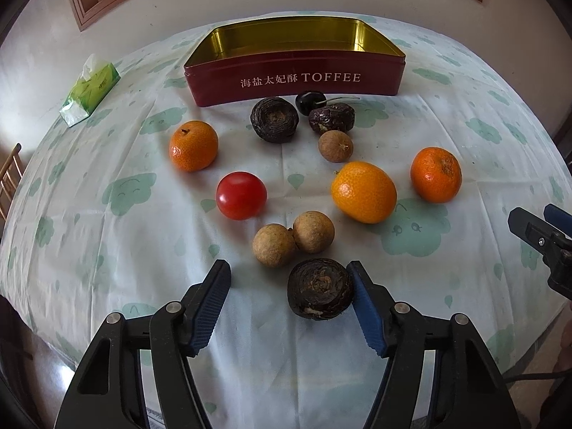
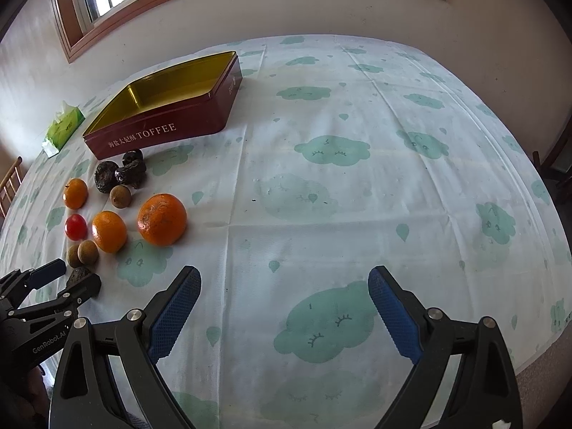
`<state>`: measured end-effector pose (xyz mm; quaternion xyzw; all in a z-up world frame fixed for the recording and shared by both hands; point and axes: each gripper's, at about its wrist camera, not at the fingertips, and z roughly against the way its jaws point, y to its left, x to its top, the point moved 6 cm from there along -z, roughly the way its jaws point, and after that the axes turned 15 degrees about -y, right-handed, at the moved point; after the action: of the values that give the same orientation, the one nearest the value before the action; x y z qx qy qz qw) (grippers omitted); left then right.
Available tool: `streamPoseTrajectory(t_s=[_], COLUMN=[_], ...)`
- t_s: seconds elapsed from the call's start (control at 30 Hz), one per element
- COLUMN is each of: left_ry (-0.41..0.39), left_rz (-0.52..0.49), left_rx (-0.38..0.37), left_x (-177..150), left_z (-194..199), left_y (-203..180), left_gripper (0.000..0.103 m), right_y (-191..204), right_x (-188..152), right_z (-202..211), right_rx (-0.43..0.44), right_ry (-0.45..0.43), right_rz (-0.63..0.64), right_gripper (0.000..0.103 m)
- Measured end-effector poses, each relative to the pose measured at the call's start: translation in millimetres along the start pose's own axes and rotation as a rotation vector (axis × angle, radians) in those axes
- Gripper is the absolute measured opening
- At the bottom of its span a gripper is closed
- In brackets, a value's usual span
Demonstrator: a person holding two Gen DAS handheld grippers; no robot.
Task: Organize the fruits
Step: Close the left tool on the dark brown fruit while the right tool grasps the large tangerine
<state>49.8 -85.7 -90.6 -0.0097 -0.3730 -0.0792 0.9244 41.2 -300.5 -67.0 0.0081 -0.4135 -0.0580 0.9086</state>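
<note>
My left gripper [image 1: 289, 279] is open around a dark water chestnut [image 1: 320, 293]; the right finger touches it, the left finger stands apart. Beyond lie two longans [image 1: 293, 241], a red tomato [image 1: 241, 196], three oranges [image 1: 364, 191] [image 1: 193, 146] [image 1: 436, 174], another water chestnut [image 1: 274, 119], a third longan [image 1: 335, 146], a dried date [image 1: 331, 118] and a dark cherry [image 1: 310, 102]. An empty red toffee tin [image 1: 296, 78] stands behind them. My right gripper [image 2: 284, 282] is open and empty over bare cloth, right of the fruits [image 2: 161, 218]. The tin also shows there [image 2: 161, 132].
A green tissue pack [image 1: 91, 89] lies at the far left. The cloud-patterned tablecloth [image 2: 357, 196] covers the table; its front edge runs close below both grippers. A wall and window stand behind the table. A wooden chair [image 1: 9, 178] is at the left edge.
</note>
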Motion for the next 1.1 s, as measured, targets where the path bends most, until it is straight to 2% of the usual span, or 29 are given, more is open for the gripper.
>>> streamPoseTrajectory(t_s=[0.2,0.4,0.87,1.1], left_ry=[-0.010,-0.012,-0.015,-0.018], left_rz=[-0.007,0.020,0.062,0.076], left_rx=[-0.016,-0.024,-0.026,-0.019], left_x=[1,1,-1,-1], left_z=[1,1,2,1], left_y=[0,8,27,38], left_gripper=[0.051,0.042,0.039,0.039], right_y=[2,8,29,45], right_x=[0,-2,-7,-9], right_z=[0,-1,-7,-11], right_rx=[-0.001,0.011,0.064,0.103], right_ry=[0.004,0.007,0.025,0.038], right_rz=[0.000,0.005,0.041,0.072], right_gripper=[0.093,0.093,0.093,0.085])
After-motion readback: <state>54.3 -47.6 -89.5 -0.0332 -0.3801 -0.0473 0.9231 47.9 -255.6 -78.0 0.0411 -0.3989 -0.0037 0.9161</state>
